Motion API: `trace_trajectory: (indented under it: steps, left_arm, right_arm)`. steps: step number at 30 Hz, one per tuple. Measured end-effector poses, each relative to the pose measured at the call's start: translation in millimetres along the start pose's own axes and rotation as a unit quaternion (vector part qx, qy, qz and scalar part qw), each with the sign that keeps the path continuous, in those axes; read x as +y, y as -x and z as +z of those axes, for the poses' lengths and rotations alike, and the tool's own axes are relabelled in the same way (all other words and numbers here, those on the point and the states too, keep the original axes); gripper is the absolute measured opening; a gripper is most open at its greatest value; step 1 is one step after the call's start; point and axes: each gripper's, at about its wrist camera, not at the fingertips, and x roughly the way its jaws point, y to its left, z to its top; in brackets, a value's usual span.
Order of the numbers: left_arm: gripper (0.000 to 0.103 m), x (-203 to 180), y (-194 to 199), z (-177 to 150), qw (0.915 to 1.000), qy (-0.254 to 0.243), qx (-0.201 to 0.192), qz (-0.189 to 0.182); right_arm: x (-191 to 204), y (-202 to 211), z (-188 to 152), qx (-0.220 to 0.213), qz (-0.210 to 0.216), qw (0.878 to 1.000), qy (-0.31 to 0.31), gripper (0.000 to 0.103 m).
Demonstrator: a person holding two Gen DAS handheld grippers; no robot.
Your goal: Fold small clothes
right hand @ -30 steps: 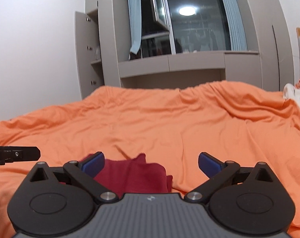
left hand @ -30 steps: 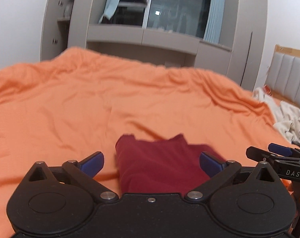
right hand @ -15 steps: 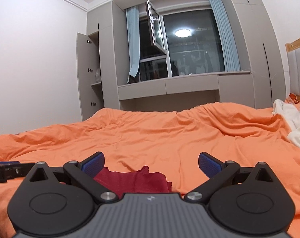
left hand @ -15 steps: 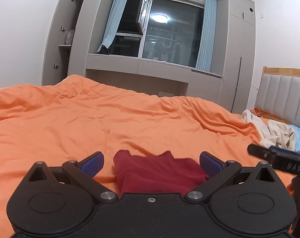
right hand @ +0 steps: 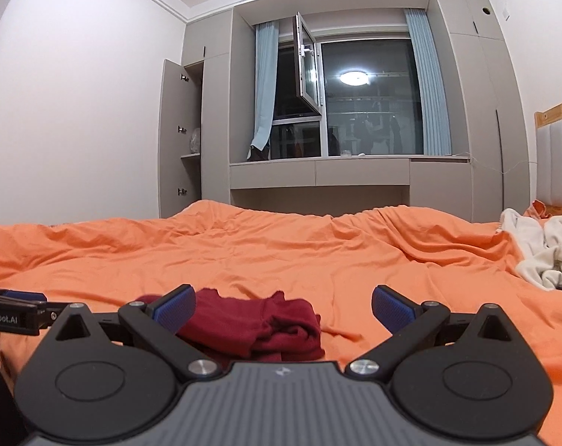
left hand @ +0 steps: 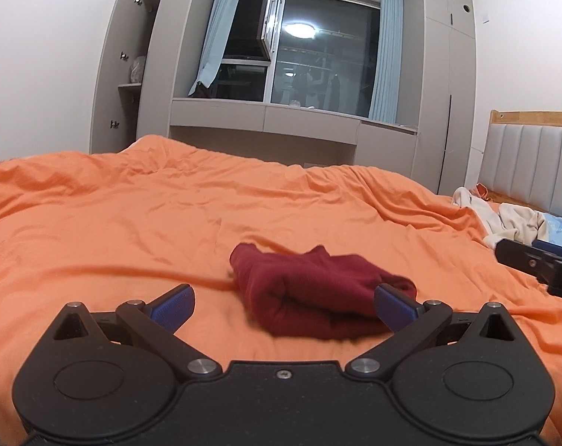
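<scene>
A dark red garment (left hand: 314,290) lies folded into a small thick bundle on the orange bedspread (left hand: 169,223). My left gripper (left hand: 283,306) is open just behind the bundle, its blue pads apart and nothing between them. In the right wrist view the same red garment (right hand: 258,325) sits low and left of centre. My right gripper (right hand: 283,306) is open too, with its left pad in front of the bundle's left end. The other gripper's black tip (left hand: 533,264) shows at the right edge of the left wrist view, and again at the left edge (right hand: 9,312) of the right wrist view.
A heap of pale clothes (left hand: 504,219) lies at the bed's right side by a grey padded headboard (left hand: 533,163). Grey cabinets (right hand: 318,174) and a dark window (right hand: 366,100) stand beyond the bed. Wide rumpled orange bedspread stretches behind the bundle.
Both grippers have drawn back and tilted upward, so more of the room shows. The red bundle now lies further from the left gripper, free of both.
</scene>
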Motion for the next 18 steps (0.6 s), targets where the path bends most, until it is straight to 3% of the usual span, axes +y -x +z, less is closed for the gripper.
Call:
trace_trajectory:
  steps: [8, 18]
  left_arm:
    - [0.102, -3, 20, -18, 1.0, 0.0, 0.002, -0.001]
    - [0.102, -6, 23, -25, 0.9999, -0.006, 0.01, -0.001]
  right_arm:
    - [0, 28, -15, 0.015, -0.017, 1.0, -0.011, 0.103]
    - [-4, 31, -18, 0.027, -0.019, 0.999, -0.018, 0.103]
